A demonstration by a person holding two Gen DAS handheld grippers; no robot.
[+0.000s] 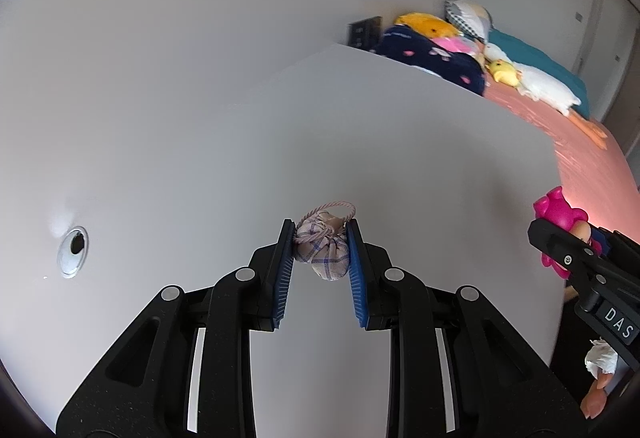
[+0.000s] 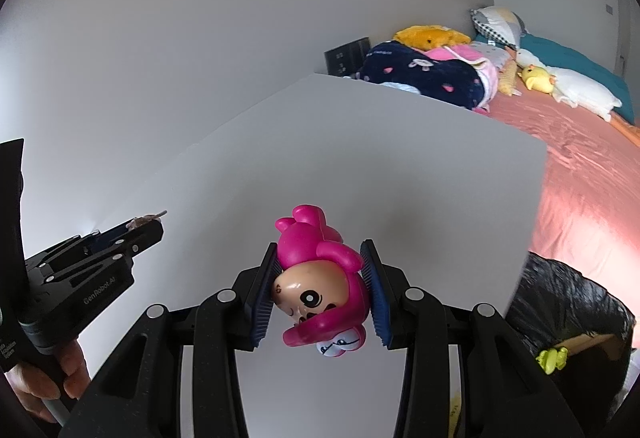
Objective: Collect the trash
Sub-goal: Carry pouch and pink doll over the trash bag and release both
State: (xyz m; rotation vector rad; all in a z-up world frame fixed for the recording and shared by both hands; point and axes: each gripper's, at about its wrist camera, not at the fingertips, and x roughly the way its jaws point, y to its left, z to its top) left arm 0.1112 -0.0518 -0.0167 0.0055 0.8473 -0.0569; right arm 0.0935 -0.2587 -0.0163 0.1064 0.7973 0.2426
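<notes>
Two grippers are held level above the white tabletop (image 1: 400, 158): the left gripper (image 1: 321, 252) clamps a drawstring pouch (image 1: 325, 252), the right gripper (image 2: 321, 288) a pink toy figure (image 2: 320, 286).

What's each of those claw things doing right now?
Left gripper: closed on a small cloth pouch.
Right gripper: closed on a pink toy figure.

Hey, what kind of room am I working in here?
Most likely a bedroom: a bed with a pink sheet, pillows and plush toys lies beyond the white table.
</notes>
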